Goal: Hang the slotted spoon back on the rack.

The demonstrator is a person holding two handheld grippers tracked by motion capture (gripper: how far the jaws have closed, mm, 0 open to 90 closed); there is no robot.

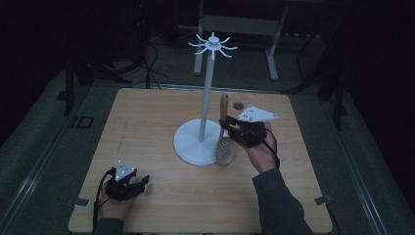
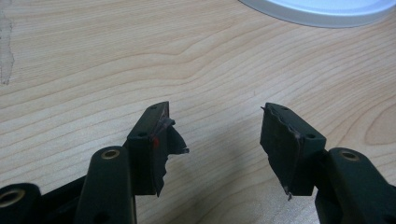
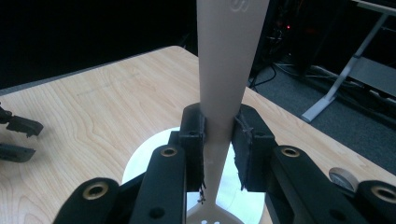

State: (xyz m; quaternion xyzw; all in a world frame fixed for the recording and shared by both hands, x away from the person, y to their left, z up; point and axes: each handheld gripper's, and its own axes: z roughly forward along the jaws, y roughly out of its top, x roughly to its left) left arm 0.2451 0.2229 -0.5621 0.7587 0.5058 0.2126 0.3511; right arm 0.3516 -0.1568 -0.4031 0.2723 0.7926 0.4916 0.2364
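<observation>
High view, left to right: left gripper [image 1: 139, 183] low near the front edge of the wooden table [image 1: 147, 127], held in a hand [image 1: 113, 204], jaws apart with nothing between them. Bare wood ahead of those jaws, well apart from the stand. Further right, white stand [image 1: 206, 93] with a round base [image 1: 188, 144] and a ring of hooks [image 1: 213, 45] at the top of its pole. Just right of the pole, right gripper [image 1: 226, 123], held in the other hand [image 1: 262, 152], jaws clamped on the handle of a beige slotted spoon [image 1: 225, 149]. Spoon upright, perforated bowl hanging below the jaws, down at the right edge of the base; handle end rising above the jaws, beside the pole and far under the hooks. Small dark round thing [image 1: 239, 105] on the table beyond the jaws.

Left gripper view: jaws of the left gripper [image 2: 215, 135] spread wide, torn black padding on both, plain wood grain in the gap, rim of the base [image 2: 317, 11] far ahead and to the right.

Right gripper view: right gripper [image 3: 218, 140] with both pads pressed flat against the narrow neck of the spoon [image 3: 229, 60], broad handle climbing up ahead of the jaws, slotted bowl just under them, white base [image 3: 140, 168] behind. Left gripper [image 3: 16, 135] far off to the left of the jaws, and a roll of tape [image 3: 343, 178] close off to their right.
</observation>
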